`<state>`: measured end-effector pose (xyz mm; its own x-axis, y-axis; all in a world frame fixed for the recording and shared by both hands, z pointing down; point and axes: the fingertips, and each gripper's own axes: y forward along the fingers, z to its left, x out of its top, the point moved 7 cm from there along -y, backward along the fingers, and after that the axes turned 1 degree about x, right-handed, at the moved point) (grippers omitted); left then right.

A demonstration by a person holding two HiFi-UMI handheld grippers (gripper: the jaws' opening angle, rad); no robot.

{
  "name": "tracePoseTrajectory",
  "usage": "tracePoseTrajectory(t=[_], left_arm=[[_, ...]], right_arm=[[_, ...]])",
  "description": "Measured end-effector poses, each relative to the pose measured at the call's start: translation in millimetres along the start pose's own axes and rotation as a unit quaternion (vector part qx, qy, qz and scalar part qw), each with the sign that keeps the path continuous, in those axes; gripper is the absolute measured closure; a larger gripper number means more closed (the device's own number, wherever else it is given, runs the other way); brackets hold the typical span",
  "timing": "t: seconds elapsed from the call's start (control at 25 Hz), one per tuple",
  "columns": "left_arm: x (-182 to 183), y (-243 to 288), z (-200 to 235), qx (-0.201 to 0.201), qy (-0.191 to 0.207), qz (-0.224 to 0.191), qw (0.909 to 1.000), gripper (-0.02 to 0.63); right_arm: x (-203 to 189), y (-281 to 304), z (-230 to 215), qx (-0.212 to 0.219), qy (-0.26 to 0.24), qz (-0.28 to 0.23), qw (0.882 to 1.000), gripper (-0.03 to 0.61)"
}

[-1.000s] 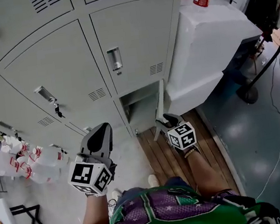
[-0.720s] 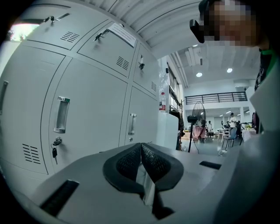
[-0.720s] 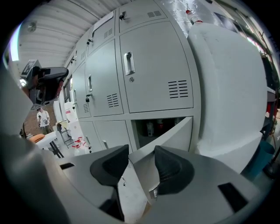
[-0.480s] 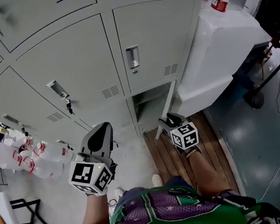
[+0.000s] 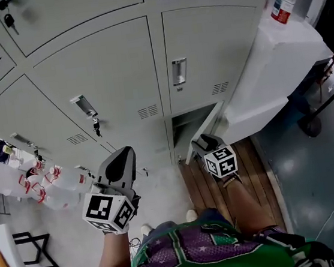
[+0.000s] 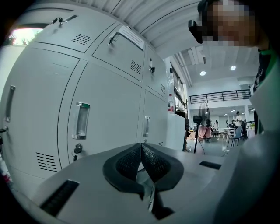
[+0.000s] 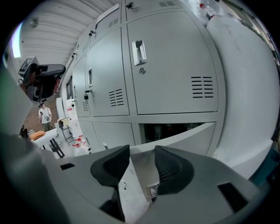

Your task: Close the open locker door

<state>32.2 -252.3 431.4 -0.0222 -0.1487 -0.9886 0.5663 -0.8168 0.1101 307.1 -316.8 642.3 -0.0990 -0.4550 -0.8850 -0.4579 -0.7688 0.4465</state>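
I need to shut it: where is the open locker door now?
In the head view, right of centre, the open locker door stands ajar in the bottom row, swung toward the white cabinet on its right, under the closed door.

We're counting two grippers, left gripper (image 5: 121, 155) and right gripper (image 5: 201, 143), one open locker door (image 5: 209, 126), one bottle (image 5: 282, 4).

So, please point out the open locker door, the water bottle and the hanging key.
open locker door (image 5: 209, 120): head view, its panel
water bottle (image 5: 284, 2): head view, middle of its body
hanging key (image 5: 96, 128): head view, key body
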Motion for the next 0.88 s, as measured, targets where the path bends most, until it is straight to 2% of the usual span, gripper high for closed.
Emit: tracePoseTrajectory(t=[0.88], left_arm=[[0.6,-14.1,45.1,0.035,0.000,0.012,0.9993,0.592]], right_arm=[[25.5,58.4,3.4,0.010,-0.007,-0.006,1.000,0.419]])
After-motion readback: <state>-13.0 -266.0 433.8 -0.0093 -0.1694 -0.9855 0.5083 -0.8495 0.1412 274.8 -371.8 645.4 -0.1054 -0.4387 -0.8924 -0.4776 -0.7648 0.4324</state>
